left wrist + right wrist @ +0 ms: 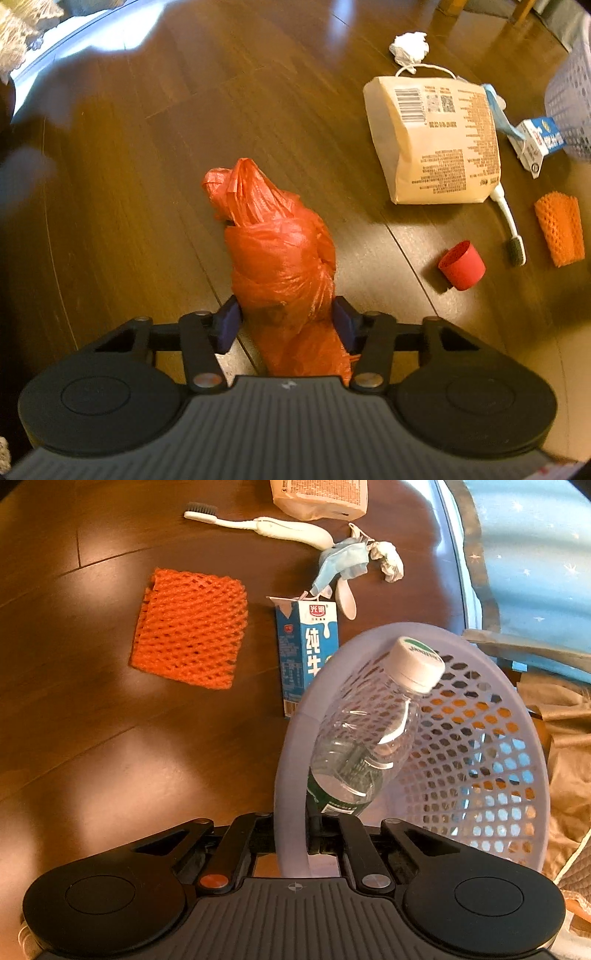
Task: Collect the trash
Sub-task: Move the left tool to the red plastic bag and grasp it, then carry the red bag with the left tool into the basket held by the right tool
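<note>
Left tongs (287,320): clamped on the near end of the red bag (275,236), blue pads pressed into both sides. Bag twisted shut, far end lying on the tabletop (129,147), well apart from the basket.

Further right in the left view, ungathered on the tabletop: tissue (410,46) at the far edge; paper bag (434,138) lying flat; brush (509,229) with its handle under the paper bag's near corner; red cap (461,264) on its side; net (560,229); carton (537,142) just beside the basket (570,99).

Right view, left to right: net, brush, carton lying against the basket rim, mask (345,563) and spoon (347,598) just beyond the carton.

Right tongs (293,836): closed on the basket rim, holding the basket tipped with its mouth toward the litter. Bottle (369,738) already inside, capped, neck pointing out.

Step in hand, as judged: red bag gripped, transfer to the basket pending. Task early; one item binned, the bulk outstanding.

Next move, as judged: lift clear of the tabletop, carry rightward over the paper bag and cap, release only once past the rim. Basket to be kept steady. Risk: limp bag trailing and dragging the cap, or snagging on the rim.
</note>
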